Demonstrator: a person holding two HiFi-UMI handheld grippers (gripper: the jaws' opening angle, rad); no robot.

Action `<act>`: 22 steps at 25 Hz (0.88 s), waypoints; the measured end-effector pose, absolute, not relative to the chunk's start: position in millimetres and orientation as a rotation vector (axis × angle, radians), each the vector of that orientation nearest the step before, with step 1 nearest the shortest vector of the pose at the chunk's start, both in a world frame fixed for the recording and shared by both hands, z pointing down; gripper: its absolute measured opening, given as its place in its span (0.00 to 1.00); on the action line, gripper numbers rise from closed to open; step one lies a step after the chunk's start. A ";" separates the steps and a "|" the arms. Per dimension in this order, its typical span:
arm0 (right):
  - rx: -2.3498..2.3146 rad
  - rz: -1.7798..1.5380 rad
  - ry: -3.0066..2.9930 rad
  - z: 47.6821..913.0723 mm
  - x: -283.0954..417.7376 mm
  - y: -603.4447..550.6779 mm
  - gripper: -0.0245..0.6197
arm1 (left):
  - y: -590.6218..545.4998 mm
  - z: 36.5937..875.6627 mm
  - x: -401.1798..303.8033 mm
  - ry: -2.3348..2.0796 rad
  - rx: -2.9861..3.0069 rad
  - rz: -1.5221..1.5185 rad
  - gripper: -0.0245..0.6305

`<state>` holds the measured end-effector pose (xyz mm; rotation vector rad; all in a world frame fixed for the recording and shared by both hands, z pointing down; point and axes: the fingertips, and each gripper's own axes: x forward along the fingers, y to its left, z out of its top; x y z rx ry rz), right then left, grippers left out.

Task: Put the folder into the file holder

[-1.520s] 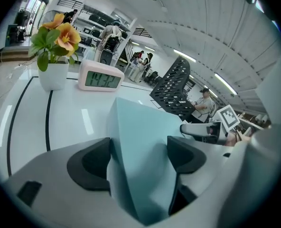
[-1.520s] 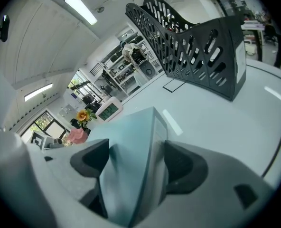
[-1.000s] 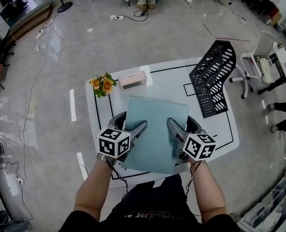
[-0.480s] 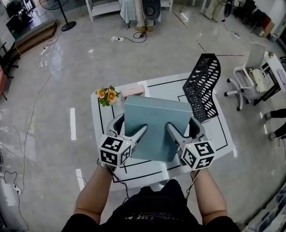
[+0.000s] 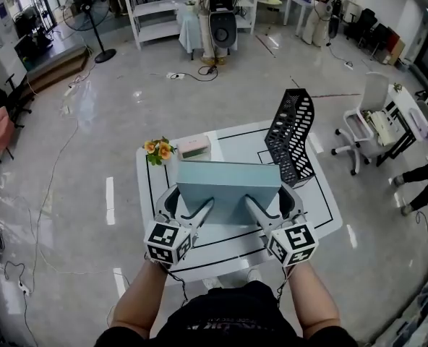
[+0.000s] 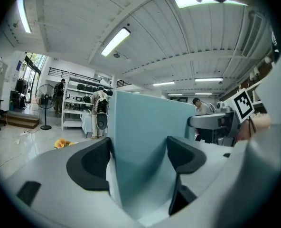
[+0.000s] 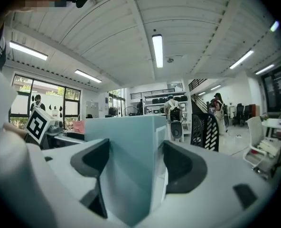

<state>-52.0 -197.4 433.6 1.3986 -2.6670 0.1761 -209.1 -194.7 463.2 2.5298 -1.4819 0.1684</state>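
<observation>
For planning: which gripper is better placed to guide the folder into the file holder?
Probably right gripper: it clamps the folder edge nearer the file holder; left gripper clamps the far edge.

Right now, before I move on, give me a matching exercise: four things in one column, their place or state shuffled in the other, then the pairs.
1 folder
2 file holder
3 flowers
4 pink box

A black mesh, far right of the table
B teal, clamped in jaws on both sides
C orange, far left corner
D far edge, right beside the flowers

Pairs: 1-B; 2-A; 3-C; 4-D
</observation>
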 end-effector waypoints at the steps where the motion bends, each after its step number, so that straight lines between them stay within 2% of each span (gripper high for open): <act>1: 1.388 0.178 -2.673 434.5 -49.4 -194.1 0.59 | -191.3 463.6 -206.9 -1.488 2.528 0.172 0.61; 22: 0.887 0.221 -2.883 443.8 -19.2 -165.8 0.60 | -158.8 466.6 -195.1 -1.706 2.417 0.218 0.61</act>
